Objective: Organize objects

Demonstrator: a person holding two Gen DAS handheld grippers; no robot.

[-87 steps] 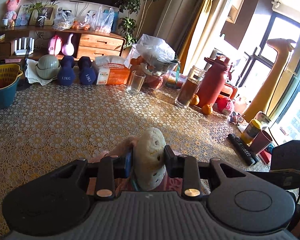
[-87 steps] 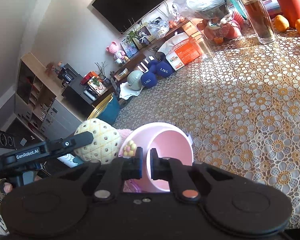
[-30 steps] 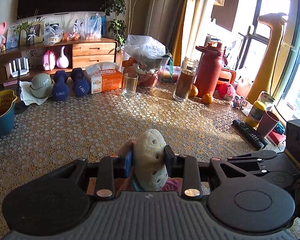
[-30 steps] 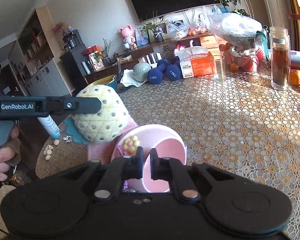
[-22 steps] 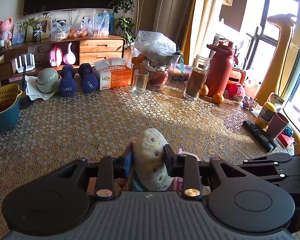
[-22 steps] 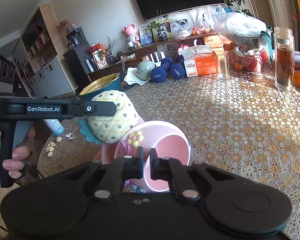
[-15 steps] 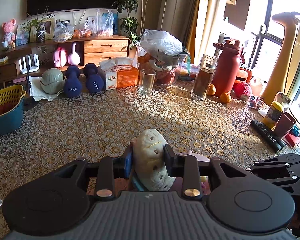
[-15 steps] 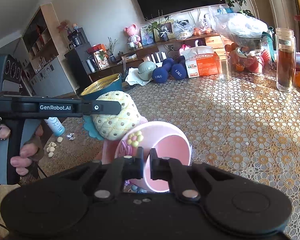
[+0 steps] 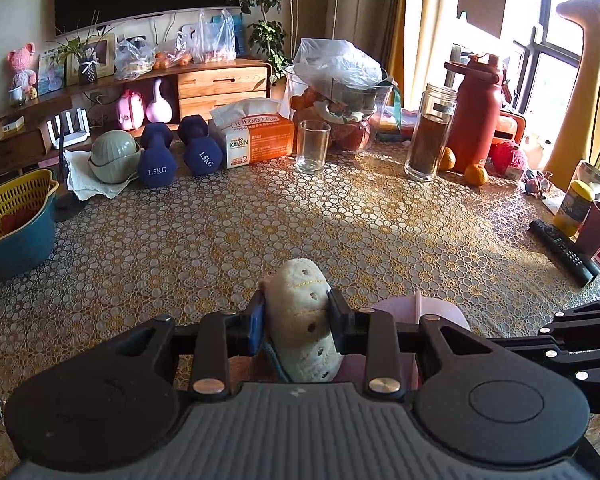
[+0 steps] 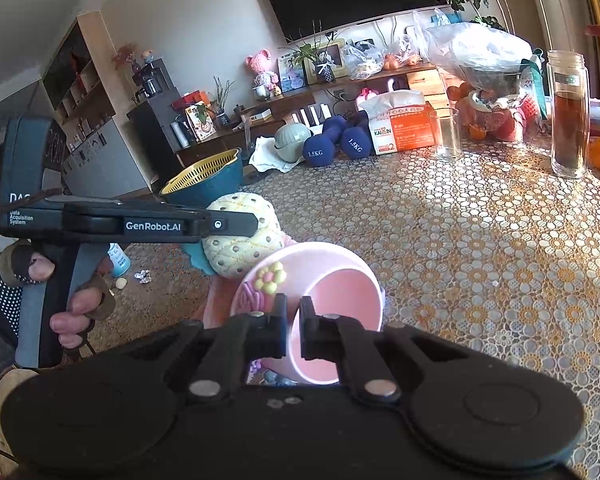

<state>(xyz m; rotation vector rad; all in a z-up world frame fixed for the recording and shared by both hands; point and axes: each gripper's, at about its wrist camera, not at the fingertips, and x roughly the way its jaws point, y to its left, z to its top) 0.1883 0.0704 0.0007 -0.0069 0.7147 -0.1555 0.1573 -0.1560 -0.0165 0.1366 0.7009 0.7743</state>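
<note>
Pineapple plush (image 9: 300, 320): soft, light, compressible; clenched at mid-body in left claw (image 9: 296, 320), held above worktop (image 9: 340, 232). Pink cup (image 10: 332, 304): rigid, likely light; rim wall pinched by right claw (image 10: 294, 332), tilted beside plush.

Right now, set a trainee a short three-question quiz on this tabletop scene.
1. True or false: the left tool grips a cream quilted plush toy.
2. What does the right tool pinch? A) the empty clear drinking glass; B) the rim of the pink plastic cup with a yellow flower; C) the black remote control.
3. Fill in: each navy dumbbell is marked ___ KG.

Key: 1 true; 2 B; 3 1.5.
</note>
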